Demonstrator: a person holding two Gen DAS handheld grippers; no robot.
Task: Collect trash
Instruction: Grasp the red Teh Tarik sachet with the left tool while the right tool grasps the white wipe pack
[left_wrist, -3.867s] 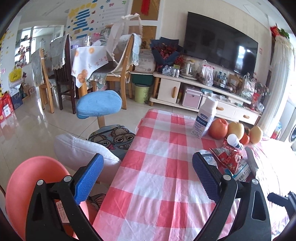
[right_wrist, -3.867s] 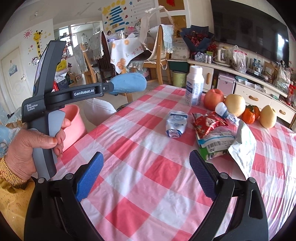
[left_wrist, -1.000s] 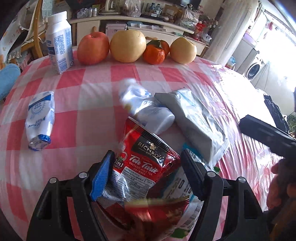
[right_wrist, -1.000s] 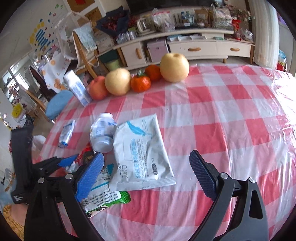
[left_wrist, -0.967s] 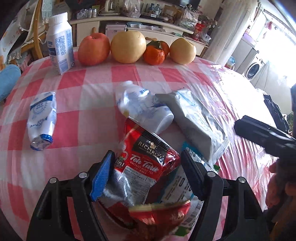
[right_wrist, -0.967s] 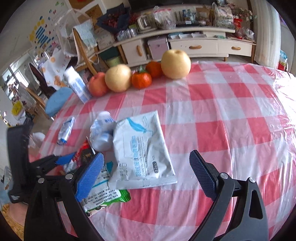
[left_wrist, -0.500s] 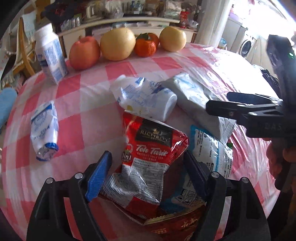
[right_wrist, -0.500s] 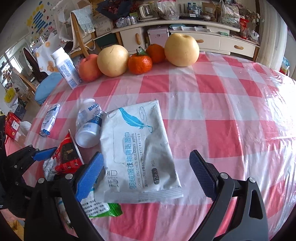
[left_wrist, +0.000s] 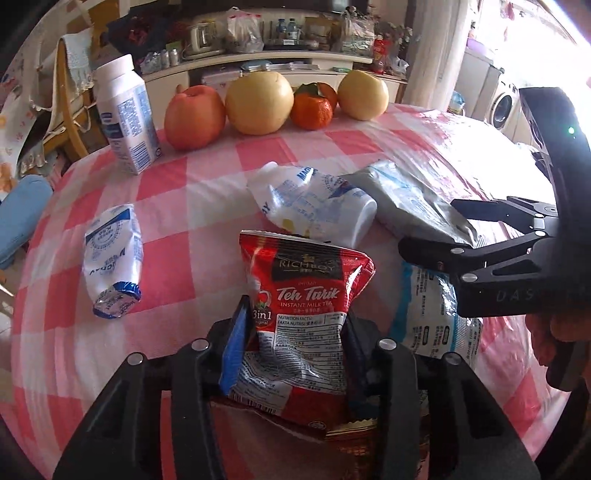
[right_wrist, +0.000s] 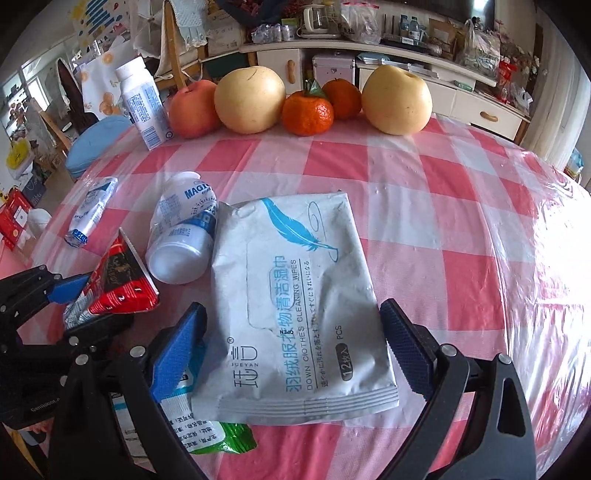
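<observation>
My left gripper (left_wrist: 291, 343) is shut on a red Teh Tarik milk tea packet (left_wrist: 306, 295), which also shows in the right wrist view (right_wrist: 118, 280). My right gripper (right_wrist: 291, 350) is open, its jaws either side of a grey wipes pack (right_wrist: 295, 302) lying flat on the checked table. A lying white bottle (right_wrist: 181, 232) sits just left of the pack. A blue-and-green wrapper (right_wrist: 199, 428) lies under the pack's near corner. A crushed small white pouch (left_wrist: 110, 258) lies at the left.
At the table's far edge stand a milk bottle (left_wrist: 125, 114), an apple (left_wrist: 194, 116), two pears (left_wrist: 258, 101) and two oranges (left_wrist: 310, 110). A blue stool (right_wrist: 92, 144) and chairs stand beyond the table on the left.
My left gripper has closed on the red packet. My right gripper has moved forward and down over the wipes pack, staying open.
</observation>
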